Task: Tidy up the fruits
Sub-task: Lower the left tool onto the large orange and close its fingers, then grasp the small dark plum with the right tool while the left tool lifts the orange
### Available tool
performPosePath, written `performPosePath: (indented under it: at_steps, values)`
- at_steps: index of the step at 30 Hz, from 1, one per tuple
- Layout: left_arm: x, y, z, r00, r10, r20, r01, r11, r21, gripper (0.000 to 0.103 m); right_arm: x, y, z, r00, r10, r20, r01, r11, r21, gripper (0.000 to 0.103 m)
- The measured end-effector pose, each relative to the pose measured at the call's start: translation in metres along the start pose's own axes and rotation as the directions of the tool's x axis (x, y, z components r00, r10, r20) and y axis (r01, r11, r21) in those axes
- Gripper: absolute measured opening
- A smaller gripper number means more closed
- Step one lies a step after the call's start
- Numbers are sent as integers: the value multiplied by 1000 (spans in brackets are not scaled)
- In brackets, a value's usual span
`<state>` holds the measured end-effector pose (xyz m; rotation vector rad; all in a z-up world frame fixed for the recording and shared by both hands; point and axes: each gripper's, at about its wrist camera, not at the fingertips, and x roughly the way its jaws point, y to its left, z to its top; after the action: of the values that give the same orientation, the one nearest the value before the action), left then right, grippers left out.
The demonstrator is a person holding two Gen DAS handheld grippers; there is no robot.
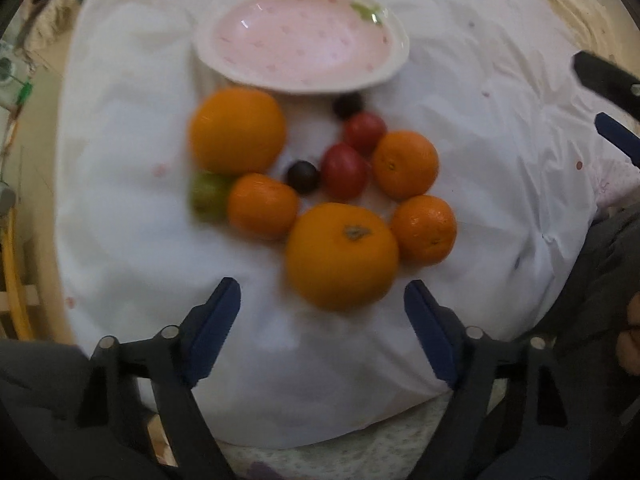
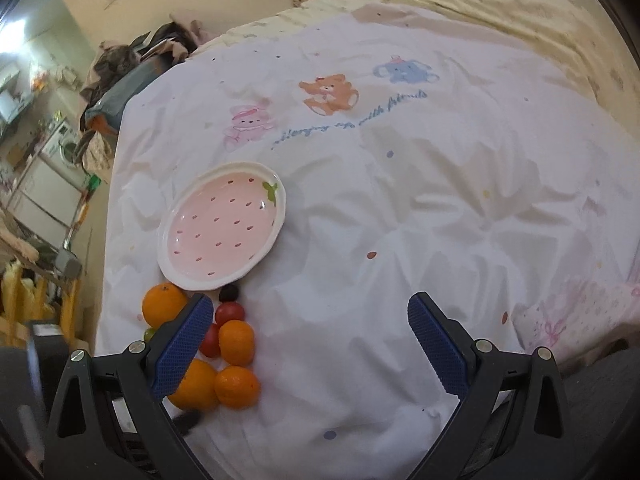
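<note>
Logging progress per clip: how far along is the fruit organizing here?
Nothing looks done: the strawberry plate is empty. Nothing is in hand; the left gripper and right gripper are both open. Left: all the fruit, including the large orange, red tomatoes and green fruit, lies on the bedsheet.

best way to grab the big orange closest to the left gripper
Grip the big orange across its widest middle, coming from above. Its stem scar faces up, so it sits steady. A small mandarin appears to touch its right side and another crowds its upper left, so angle the open left gripper fingers to miss both.
</note>
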<state>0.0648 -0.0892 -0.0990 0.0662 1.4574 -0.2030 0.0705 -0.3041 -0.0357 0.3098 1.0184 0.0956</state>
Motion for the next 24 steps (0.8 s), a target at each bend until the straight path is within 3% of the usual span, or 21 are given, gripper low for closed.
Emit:
performPosePath:
  at_steps: [7, 9, 15, 24]
  values:
    - [29, -6, 19, 998, 1, -64, -1, 1000, -3, 75, 12, -18, 3, 998, 42, -46, -37, 994, 106, 100]
    - [28, -8, 20, 998, -33, -57, 33, 999, 7, 59, 13, -18, 3, 998, 49, -51, -43, 993, 109, 100]
    - [23, -13, 10, 999, -24, -34, 25, 999, 37, 55, 17, -14, 1, 995, 65, -71, -58, 994, 94, 100]
    - [-57, -4, -4, 992, -93, 86, 90, 995, 32, 55, 18, -15, 1, 995, 62, -73, -55, 993, 102, 100]
